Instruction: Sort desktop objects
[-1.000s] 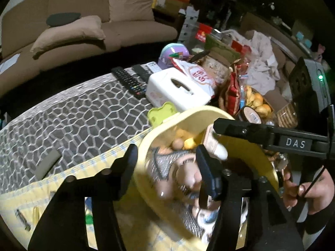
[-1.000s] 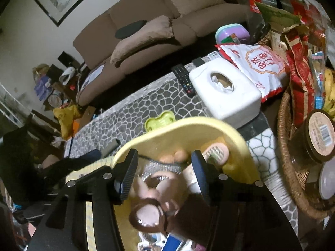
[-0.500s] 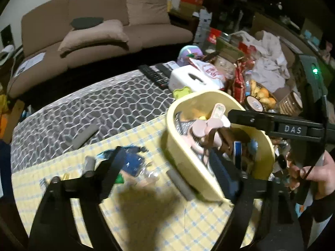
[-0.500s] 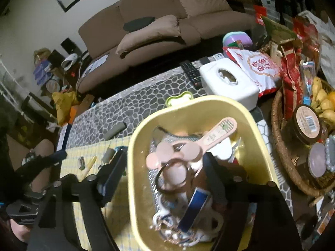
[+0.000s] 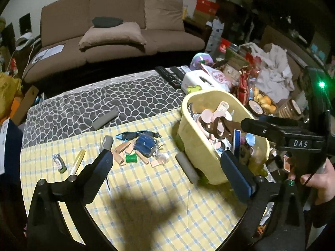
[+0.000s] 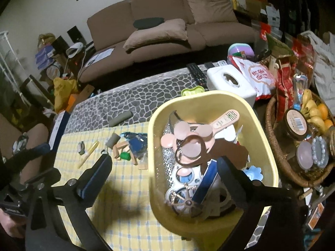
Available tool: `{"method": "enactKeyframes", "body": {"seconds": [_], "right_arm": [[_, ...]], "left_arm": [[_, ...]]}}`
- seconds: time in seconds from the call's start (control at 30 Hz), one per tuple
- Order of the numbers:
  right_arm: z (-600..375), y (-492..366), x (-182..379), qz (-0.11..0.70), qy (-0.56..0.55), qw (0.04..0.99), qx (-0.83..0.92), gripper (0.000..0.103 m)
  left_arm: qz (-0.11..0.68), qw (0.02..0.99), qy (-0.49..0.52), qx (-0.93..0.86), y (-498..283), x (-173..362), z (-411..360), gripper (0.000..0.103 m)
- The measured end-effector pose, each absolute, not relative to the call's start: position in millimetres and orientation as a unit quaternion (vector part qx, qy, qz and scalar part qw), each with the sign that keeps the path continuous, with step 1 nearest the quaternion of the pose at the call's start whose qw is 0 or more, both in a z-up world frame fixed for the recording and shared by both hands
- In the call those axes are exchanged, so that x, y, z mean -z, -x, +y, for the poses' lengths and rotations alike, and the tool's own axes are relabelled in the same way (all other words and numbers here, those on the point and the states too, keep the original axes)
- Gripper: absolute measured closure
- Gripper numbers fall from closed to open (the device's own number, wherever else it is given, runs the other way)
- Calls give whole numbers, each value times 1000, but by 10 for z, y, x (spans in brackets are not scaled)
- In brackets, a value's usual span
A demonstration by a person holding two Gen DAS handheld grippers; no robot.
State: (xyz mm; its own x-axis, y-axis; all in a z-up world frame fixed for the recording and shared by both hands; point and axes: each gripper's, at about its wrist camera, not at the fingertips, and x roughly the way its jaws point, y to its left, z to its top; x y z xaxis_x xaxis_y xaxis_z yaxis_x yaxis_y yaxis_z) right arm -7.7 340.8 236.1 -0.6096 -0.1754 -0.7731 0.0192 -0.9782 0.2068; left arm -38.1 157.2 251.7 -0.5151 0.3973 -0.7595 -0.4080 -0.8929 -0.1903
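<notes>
A yellow tub (image 5: 195, 144) (image 6: 266, 146) stands on the yellow checked cloth (image 5: 146, 190) (image 6: 125, 205), full of small items with a pink hand fan (image 6: 199, 133) (image 5: 213, 113) on top. Loose items lie left of it: a blue pouch (image 5: 145, 144) (image 6: 137, 143), wooden clips (image 5: 123, 148), a green piece (image 5: 131, 158), a yellow pen (image 5: 77, 161) (image 6: 89, 153). My left gripper (image 5: 169, 167) is open and empty above the cloth, just left of the tub. My right gripper (image 6: 163, 173) is open and empty above the tub's near left side.
Grey foam bars (image 5: 104, 121) (image 5: 187, 170) lie on the table. A white tissue box (image 6: 230, 82), remotes (image 5: 169, 76), snack bags (image 6: 260, 75) and a wicker basket (image 6: 272, 146) of fruit and jars crowd the right. A brown sofa (image 5: 117, 35) stands behind.
Both grippers have pulled up and back from the tub and opened wide. The fan and other items now lie in the tub; the cloth's loose items have come into view.
</notes>
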Motion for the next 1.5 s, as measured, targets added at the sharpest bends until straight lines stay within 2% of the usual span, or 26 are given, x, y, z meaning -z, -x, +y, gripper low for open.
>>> {"method": "enactKeyframes", "body": {"seconds": [0.43,0.8,1.5], "right_arm": [[2907,-251,-2220,-47,-413,69,907,1],[2479,-445,-1911,-50,-408,91,907,1],[1853,-279,-585,-13,-458,87,884,1]], "left_arm": [[-44,177,436,-881,62,-2327,1031,0],[-35,124,442,-888,-250,-1956,634,0],[-33,18,492,-870,-183,-672,111,0]]}}
